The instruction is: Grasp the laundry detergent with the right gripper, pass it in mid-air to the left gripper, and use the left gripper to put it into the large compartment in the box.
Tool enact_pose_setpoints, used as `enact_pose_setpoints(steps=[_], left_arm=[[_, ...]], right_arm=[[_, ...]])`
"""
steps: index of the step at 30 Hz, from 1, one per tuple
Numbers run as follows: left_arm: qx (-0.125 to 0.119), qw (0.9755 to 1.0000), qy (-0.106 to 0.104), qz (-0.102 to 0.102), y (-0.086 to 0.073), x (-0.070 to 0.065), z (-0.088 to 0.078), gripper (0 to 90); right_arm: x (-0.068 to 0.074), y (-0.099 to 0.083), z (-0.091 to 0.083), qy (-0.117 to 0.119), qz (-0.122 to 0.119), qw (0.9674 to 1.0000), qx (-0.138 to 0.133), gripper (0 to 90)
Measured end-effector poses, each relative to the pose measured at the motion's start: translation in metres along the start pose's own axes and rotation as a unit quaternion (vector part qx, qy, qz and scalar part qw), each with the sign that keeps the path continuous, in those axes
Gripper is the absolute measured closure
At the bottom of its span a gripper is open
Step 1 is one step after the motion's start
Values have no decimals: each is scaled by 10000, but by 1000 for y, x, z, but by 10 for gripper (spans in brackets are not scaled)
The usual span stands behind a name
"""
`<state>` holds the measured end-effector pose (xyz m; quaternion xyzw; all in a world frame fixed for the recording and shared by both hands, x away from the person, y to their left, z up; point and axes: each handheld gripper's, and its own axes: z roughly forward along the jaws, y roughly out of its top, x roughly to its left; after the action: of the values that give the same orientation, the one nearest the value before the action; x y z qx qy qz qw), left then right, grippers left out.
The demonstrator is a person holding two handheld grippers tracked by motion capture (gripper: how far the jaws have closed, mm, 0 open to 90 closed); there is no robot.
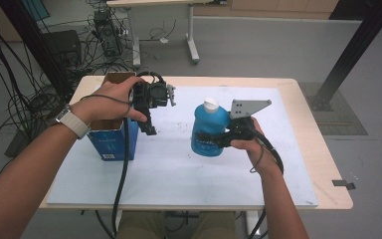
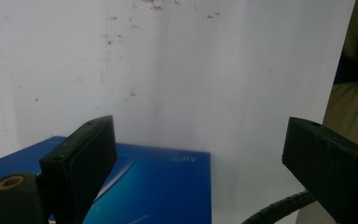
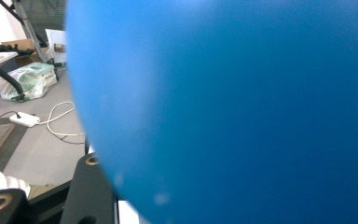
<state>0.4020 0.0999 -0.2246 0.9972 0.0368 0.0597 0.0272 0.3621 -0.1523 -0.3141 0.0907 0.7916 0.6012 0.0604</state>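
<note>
Blue bottle (image 1: 206,133) | rounded smooth plastic | clamped in right gripper (image 1: 218,140)

Blue bottle (image 1: 207,130) with white cap (image 1: 210,104), blue box (image 1: 113,142) with brown cardboard inside, white mat (image 1: 179,169), pale wood table (image 1: 323,164)

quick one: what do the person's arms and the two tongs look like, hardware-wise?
Both tongs, left and right, are black with blocky jaws and trail black ribbed cables. The right carries a grey three-cornered plate. Forearms unsleeved; a white-strapped watch on the left wrist.
</note>
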Motion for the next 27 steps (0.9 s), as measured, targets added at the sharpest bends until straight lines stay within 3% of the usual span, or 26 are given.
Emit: enact_pose_setpoints(steps=[7,17,27], left_arm=[[84,9999,-107,43,2,-3,-8,102],[-14,9993,-376,70,5,-8,-27,66],[51,9990,-434,104,7,-11,-45,66]], right_arm=[[0,1,3,112,25,9999,24,437],[1,5,11,293,63,9995,99,437],[1,8,19,433,77,9988,207,438]])
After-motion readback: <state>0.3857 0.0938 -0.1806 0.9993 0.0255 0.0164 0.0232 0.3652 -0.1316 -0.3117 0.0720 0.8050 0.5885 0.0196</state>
